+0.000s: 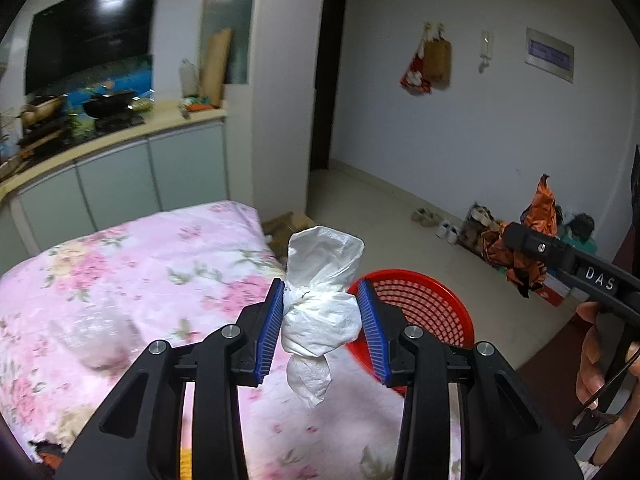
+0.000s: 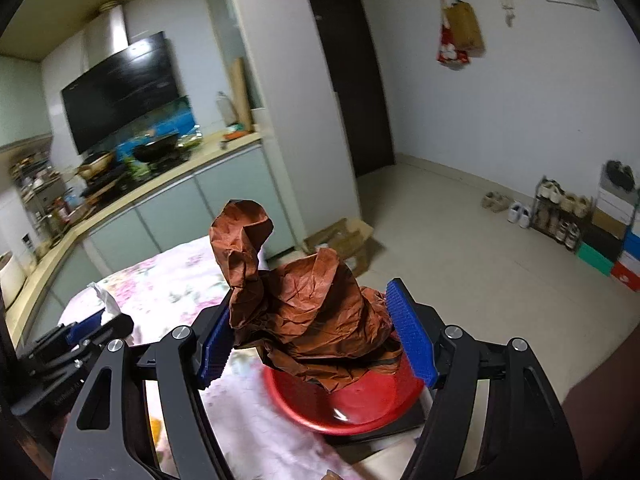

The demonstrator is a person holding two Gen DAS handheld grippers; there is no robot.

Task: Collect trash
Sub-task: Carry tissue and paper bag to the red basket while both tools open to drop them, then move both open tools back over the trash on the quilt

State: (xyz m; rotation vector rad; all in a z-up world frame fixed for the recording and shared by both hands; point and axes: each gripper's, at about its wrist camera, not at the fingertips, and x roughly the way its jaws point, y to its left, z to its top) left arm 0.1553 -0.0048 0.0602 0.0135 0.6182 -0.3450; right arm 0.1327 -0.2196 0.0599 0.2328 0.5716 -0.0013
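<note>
**Both claws loaded above the basket**

The left claw grips a crumpled white tissue over the floral bed; right of it, the right claw clamps crumpled brown paper directly above the red basket.

The left hand-held gripper clamps a crumpled white tissue wad between its blue pads, above a floral-covered bed. A red mesh basket sits just beyond. The right hand-held gripper carries crumpled brown paper.
</note>
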